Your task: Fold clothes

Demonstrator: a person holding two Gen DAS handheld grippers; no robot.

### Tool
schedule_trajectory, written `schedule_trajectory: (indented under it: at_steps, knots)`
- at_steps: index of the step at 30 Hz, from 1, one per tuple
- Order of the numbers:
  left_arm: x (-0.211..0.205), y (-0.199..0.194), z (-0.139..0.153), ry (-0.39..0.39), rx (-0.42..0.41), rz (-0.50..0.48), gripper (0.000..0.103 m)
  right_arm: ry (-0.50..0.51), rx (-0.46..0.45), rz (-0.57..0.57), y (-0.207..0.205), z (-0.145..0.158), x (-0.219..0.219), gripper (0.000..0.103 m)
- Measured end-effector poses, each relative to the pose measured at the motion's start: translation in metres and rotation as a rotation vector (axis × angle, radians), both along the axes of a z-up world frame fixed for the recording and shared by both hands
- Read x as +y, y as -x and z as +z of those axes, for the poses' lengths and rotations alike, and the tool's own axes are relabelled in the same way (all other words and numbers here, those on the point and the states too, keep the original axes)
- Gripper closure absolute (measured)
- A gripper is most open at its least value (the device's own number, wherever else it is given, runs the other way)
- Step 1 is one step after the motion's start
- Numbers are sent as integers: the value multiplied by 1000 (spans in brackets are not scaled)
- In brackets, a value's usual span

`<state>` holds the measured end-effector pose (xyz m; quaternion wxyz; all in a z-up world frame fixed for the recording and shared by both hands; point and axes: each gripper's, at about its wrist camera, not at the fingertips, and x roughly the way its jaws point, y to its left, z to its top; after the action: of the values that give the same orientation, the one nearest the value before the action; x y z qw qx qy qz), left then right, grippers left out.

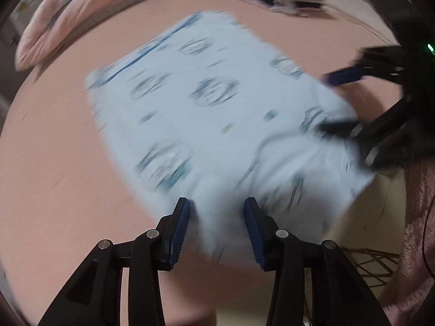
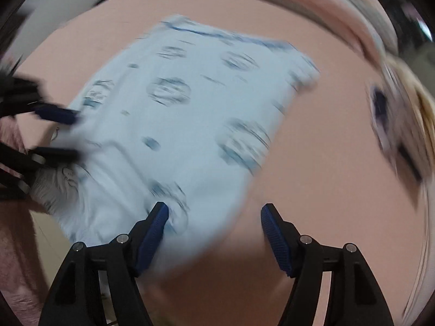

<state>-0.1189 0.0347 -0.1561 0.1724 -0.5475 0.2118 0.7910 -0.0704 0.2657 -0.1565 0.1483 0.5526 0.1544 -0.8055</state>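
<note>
- Smooth salmon-pink bed sheet [image 1: 59,163] fills most of both views and serves as the landmark surface.
- Rolled pink quilted blanket [image 1: 81,8] lies along the sheet's far edge.
- Blurred heap of pale and yellow fabrics with dark patches [image 2: 402,125] sits at the sheet's far corner.
- Cream floor [image 1: 375,217] shows past the sheet's near edge, beside a fuzzy pink fabric [image 1: 418,217].

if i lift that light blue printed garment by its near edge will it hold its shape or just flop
The light blue garment will probably flop: it lies flat and thin on the pink sheet, with soft wrinkles near the left tool. It looks light, so one edge should lift easily. It may slide or bunch rather than stay put, since both the left tool and the right tool stand open.
</note>
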Motion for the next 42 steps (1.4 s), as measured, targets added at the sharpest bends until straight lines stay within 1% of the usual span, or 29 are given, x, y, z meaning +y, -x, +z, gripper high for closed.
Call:
schedule_trajectory:
  at_steps: [1, 3, 5, 6, 7, 8, 9, 10, 11, 12, 14, 16, 17, 20, 21, 22, 23, 27, 31, 35, 37, 38, 40, 42]
  knots:
    - [-8, -2, 6, -1, 12, 38, 64, 0, 17, -26, -4, 6, 8, 34]
    - [-20, -4, 18, -100, 26, 97, 64, 19, 52, -67, -13, 19, 20, 34]
    - [-27, -6, 26, -201, 33, 145, 64, 107, 94, -68, -24, 32, 20, 34]
    - [-21, -6, 25, -256, 24, 148, 64, 153, 106, -69, -28, 37, 18, 34]
    - [-15, -7, 22, -284, 12, 144, 64, 191, 106, -69, -30, 39, 14, 33]
    - [-6, -11, 16, -282, -2, 133, 64, 199, 100, -61, -30, 34, 7, 33]
    - [1, -14, 8, -263, -30, 135, 64, 164, 87, -49, -28, 23, -1, 33]
    - [7, -17, -4, -228, -73, 153, 64, 103, 71, -38, -28, 10, -7, 33]
    - [7, -20, -10, -212, -95, 181, 63, 50, 56, -30, -30, -1, -10, 33]
    - [2, -23, -9, -219, -95, 218, 63, 41, 47, -45, -35, -6, -7, 33]
    - [-8, -29, -8, -233, -93, 293, 63, 111, 40, -115, -43, -5, 9, 33]
    - [-20, -34, -5, -252, -90, 378, 63, 177, 10, -160, -45, -3, 17, 33]
    - [-26, -36, -3, -285, -96, 420, 63, 210, -5, -183, -45, -1, 21, 33]
    - [-31, -41, -6, -496, -144, 480, 63, 309, -49, -250, -47, 2, 34, 33]
    - [-31, -42, -9, -529, -149, 496, 63, 342, -64, -273, -48, 3, 38, 33]
    - [-30, -43, -11, -517, -141, 512, 63, 375, -79, -295, -48, 4, 42, 33]
    - [-29, -44, -14, -516, -139, 524, 63, 381, -89, -307, -49, 4, 43, 33]
    - [-34, -50, -25, -563, -155, 547, 63, 341, -95, -254, -54, -1, 25, 33]
    - [-38, -44, -27, -615, -173, 553, 63, 299, -89, -227, -57, -7, 12, 33]
    - [-32, -46, -26, -625, -171, 537, 63, 280, -83, -227, -60, -7, 8, 33]
    - [-31, -48, -26, -643, -173, 537, 63, 274, -86, -229, -62, -6, 6, 34]
    - [-31, -48, -25, -652, -174, 538, 63, 272, -89, -226, -63, -6, 5, 35]
    - [-29, -51, -24, -652, -168, 532, 63, 281, -93, -213, -66, -3, 2, 49]
    - [-26, -54, -22, -639, -152, 518, 64, 279, -92, -201, -69, -1, -3, 55]
